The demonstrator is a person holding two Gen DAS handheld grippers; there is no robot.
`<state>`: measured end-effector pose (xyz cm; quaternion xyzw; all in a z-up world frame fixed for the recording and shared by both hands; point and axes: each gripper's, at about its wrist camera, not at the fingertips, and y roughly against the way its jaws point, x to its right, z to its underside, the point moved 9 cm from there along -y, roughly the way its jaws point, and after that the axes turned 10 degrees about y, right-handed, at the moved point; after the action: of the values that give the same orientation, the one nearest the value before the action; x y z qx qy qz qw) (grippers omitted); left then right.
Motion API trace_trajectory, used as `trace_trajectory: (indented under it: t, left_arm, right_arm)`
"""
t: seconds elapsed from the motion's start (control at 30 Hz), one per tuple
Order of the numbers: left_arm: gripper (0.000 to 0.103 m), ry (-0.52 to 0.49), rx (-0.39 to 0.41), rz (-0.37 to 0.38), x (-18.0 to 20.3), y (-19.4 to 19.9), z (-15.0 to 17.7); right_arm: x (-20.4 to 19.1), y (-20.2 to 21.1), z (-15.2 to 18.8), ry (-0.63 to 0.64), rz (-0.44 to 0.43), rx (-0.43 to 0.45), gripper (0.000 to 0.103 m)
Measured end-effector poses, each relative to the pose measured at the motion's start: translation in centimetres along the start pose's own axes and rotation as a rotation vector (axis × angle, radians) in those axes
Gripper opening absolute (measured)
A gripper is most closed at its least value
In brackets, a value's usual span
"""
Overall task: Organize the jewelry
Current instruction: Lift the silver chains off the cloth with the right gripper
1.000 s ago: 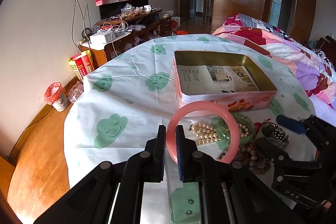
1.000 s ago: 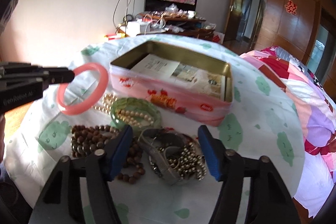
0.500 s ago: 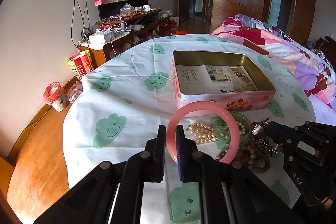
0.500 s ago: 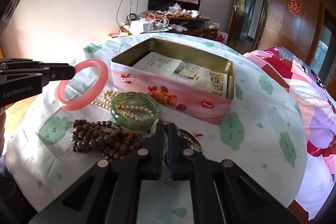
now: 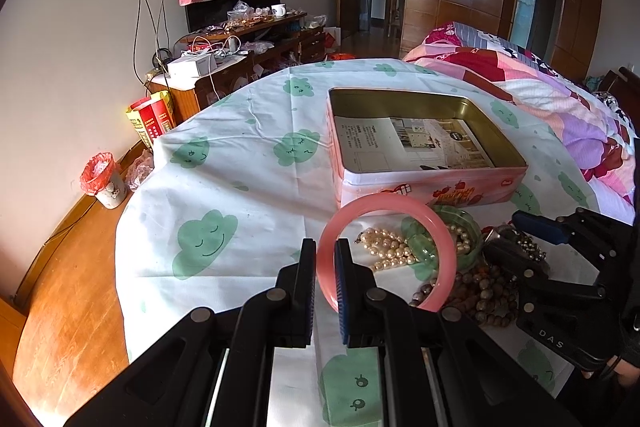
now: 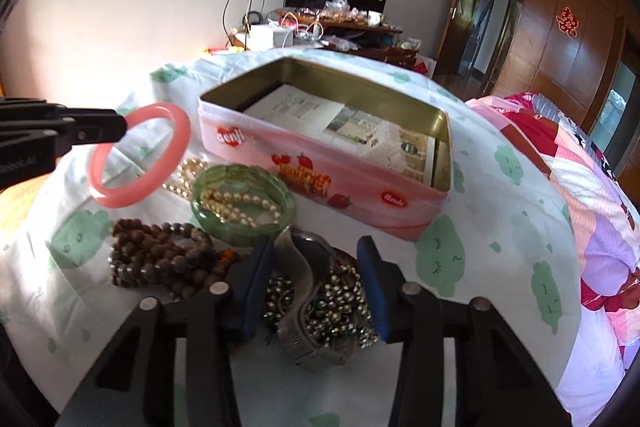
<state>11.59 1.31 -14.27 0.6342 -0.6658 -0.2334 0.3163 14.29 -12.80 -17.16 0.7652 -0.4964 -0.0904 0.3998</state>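
1. Zero jewelry is lying in the pink tin (image 5: 424,187) at frame centre yet; only paper is sitting inside.
2. Right gripper (image 6: 316,287) is hanging open, straddling the watch (image 6: 308,267) at lower centre.
3. Left gripper (image 5: 325,267) is clenching the pink bangle (image 5: 400,205) aloft, before the tin.

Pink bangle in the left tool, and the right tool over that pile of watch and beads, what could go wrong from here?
1. The left tool pinches the pink bangle only at its rim, in the air; the smooth ring could slip or swing.
2. The right tool stands open around the watch, which lies tangled in metal bead chains; closing may snag them.
3. The pink tin sits close; a carried piece could catch its rim.
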Motion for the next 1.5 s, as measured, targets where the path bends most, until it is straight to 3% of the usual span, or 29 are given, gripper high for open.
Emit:
trace_trajectory:
  t: [0.1,0.17,0.27,0.37,0.9,1.3,1.4,1.5]
  left_arm:
    - [0.008,-0.001,-0.002,0.004,0.0,0.0,0.0]
    - [0.008,-0.001,0.0,0.005,0.0,0.1,0.0]
    - [0.008,0.003,0.0,0.006,-0.1,0.1,-0.1]
    - [0.008,0.002,0.001,0.007,-0.1,0.1,-0.1]
    - [0.008,-0.016,0.049,0.023,0.6,1.6,-1.9]
    - [0.008,-0.016,0.04,0.03,0.8,1.4,-2.2]
    - [0.008,-0.021,0.034,0.033,1.0,1.3,-2.0]
    - [0.008,-0.026,0.028,0.035,1.1,1.1,-1.8]
  right_arm:
    - [-0.1,-0.3,0.1,0.008,-0.03,-0.017,0.043]
    - [-0.4,-0.1,0.1,0.017,-0.05,-0.011,0.03]
    - [-0.7,0.3,0.1,0.022,-0.054,0.008,0.018]
    - [-0.9,1.0,-0.2,0.031,-0.04,0.036,0.016]
    - [2.2,4.7,-3.0,-0.091,-0.055,0.163,0.015]
    - [3.6,6.3,-4.0,-0.149,-0.063,0.219,0.015]
    - [3.5,6.1,-3.7,-0.169,-0.1,0.218,0.015]
    - [3.1,3.6,-2.6,-0.156,-0.133,0.122,0.016]
